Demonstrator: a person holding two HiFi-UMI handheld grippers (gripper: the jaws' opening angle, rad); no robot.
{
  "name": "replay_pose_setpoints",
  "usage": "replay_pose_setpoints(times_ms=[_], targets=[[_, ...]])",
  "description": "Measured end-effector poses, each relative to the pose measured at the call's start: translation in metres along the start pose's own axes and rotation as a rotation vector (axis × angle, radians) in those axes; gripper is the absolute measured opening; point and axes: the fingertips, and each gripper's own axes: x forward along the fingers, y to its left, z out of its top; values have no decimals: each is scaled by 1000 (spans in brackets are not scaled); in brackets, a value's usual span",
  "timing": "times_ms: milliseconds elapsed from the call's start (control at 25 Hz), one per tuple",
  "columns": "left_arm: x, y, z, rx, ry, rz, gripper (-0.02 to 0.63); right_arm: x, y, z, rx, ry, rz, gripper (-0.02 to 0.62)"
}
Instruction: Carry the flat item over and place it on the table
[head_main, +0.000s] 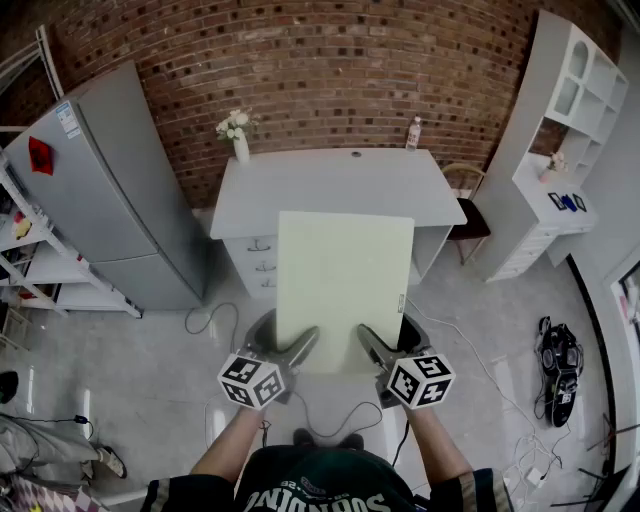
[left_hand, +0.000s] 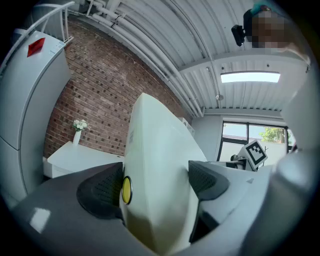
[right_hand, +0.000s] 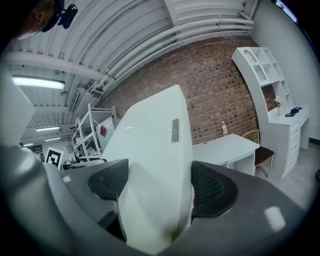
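Pale green and flat, the board (head_main: 345, 285) hangs in the air in front of the person. The left gripper (head_main: 303, 346) bites its near edge at 7 o'clock. The right gripper (head_main: 372, 343) bites it at 5 o'clock. Both pairs of jaws squeeze tight on the board. 2 grips set apart likely keep the wide board level, so it does not tip. The white table (head_main: 330, 180) stands at 12 o'clock, past the far edge. The board is not on it yet.
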Motion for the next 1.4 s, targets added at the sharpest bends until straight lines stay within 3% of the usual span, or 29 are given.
replay_pose_setpoints(times_ms=[1400], targets=[[-69, 60, 16, 17, -4, 0, 410, 35, 80, -28, 16, -5, 25, 397]])
